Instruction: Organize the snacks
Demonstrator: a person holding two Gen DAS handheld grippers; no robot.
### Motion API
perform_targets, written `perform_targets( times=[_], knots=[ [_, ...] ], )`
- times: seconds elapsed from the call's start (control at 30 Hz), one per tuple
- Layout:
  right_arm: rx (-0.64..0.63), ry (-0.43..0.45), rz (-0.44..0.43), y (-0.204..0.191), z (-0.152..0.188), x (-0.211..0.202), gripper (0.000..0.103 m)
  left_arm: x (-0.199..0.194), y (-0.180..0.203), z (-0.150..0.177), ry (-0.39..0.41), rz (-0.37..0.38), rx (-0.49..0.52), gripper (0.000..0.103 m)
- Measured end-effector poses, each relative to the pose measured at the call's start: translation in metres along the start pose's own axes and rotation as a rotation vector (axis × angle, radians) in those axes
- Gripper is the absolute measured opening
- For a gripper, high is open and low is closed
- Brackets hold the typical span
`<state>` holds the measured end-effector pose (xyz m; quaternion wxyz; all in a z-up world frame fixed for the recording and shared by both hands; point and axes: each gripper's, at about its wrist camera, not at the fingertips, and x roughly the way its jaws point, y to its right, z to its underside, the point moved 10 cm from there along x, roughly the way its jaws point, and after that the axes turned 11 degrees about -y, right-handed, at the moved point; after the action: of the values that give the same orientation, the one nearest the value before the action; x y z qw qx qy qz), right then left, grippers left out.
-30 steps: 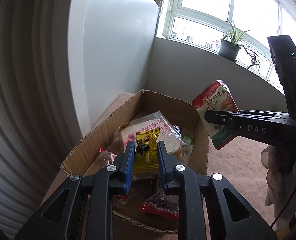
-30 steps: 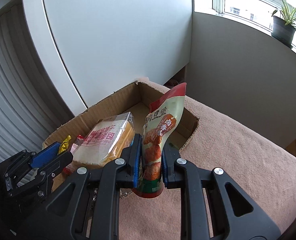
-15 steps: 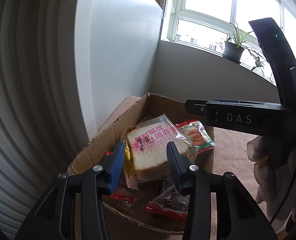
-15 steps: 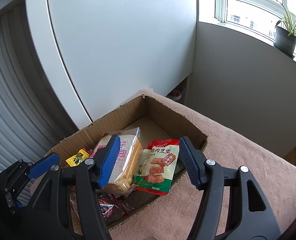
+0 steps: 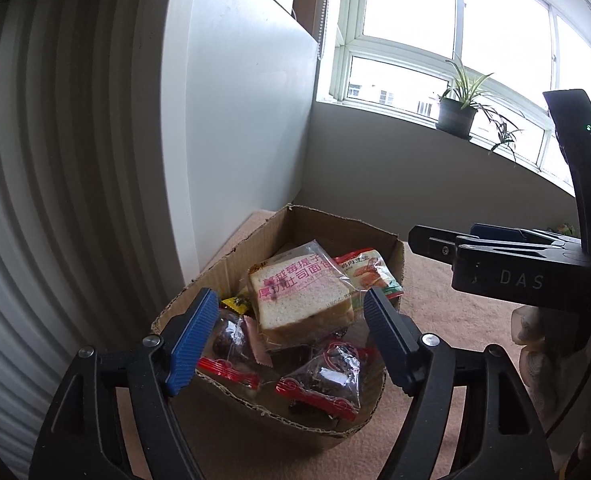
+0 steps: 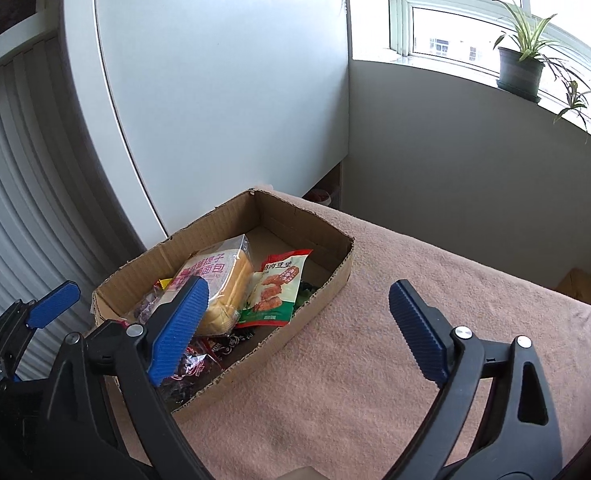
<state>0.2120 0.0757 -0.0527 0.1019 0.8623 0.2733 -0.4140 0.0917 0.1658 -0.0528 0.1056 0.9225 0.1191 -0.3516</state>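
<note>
Above the cardboard box [image 5: 231, 276], both tools [image 5: 287, 340] [image 6: 299, 328] hover empty, spread.

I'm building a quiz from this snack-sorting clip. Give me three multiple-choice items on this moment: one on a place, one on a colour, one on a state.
1. The bread pack lies:
A in the cardboard box
B on the windowsill
C on the cloth

2. The tool pads are:
A red
B blue
C green

3. The right tool is:
A shut on a pouch
B open, holding nothing
C shut, holding nothing

Answers:
1 A, it rests among packets inside the walls.
2 B, ridged blue pads on both.
3 B, wide gap between its fingers.
</note>
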Motion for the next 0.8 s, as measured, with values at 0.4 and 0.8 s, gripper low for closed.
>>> perform_targets(
  times=[0.4, 0.8],
  knots=[
    [0.017, 0.088, 0.129, 0.033, 0.058, -0.038, 0.099, -0.015, 0.013, 0.013, 0.020, -0.036, 0.016, 0.079],
    [0.052, 0.137, 0.097, 0.046, 0.073, -0.060, 0.103, -0.017, 0.018, 0.022, 0.020, -0.092, 0.030, 0.082]
  ],
)
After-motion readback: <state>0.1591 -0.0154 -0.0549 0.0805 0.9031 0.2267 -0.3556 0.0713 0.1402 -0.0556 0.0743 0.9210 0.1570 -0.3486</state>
